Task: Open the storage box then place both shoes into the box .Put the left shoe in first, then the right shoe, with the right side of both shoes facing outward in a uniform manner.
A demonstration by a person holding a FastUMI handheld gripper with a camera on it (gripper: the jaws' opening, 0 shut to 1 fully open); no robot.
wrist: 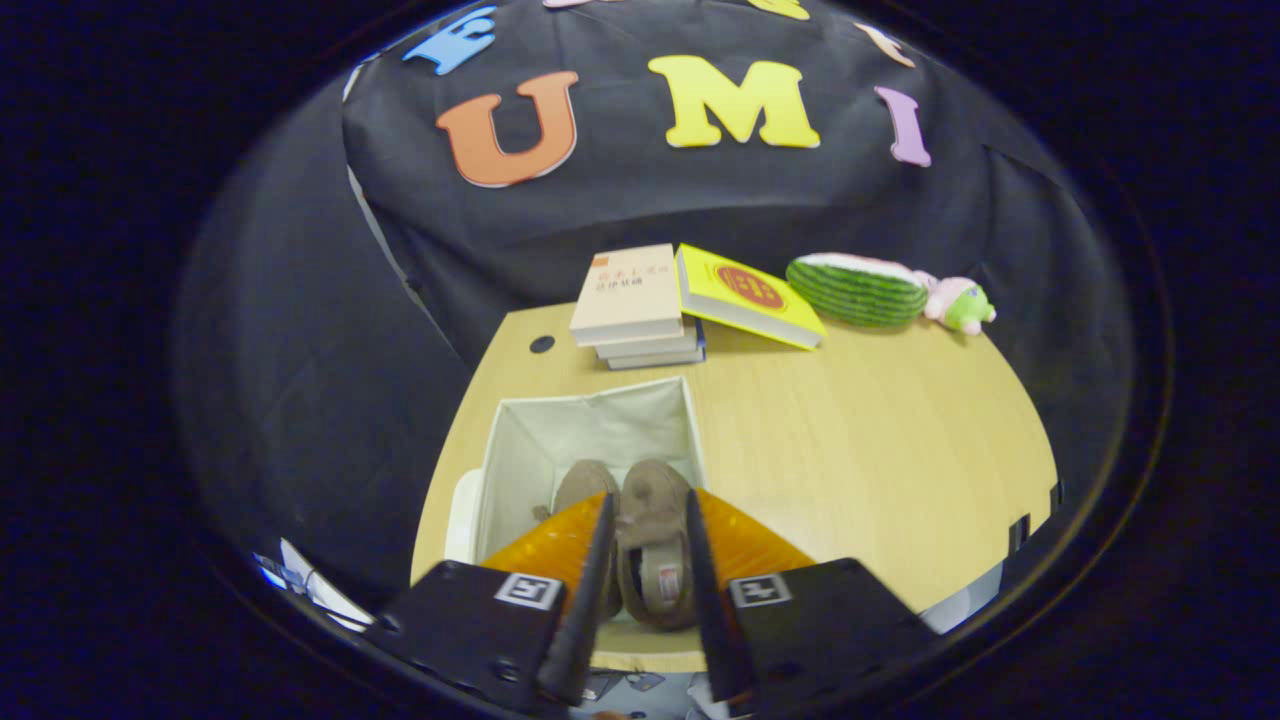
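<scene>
The second shoe, the right shoe (655, 540), is going into the storage box (590, 425) on the bench (860, 440), beside the left shoe (583, 483) already inside. The claw (645, 520) is narrow, both fingers seemingly pressing the right shoe's sides. Next, I judge: lower and release.

Tan shoes (640, 520), white box (590, 425), yellow book (748, 295), green-striped watermelon toy (855, 290).
</scene>
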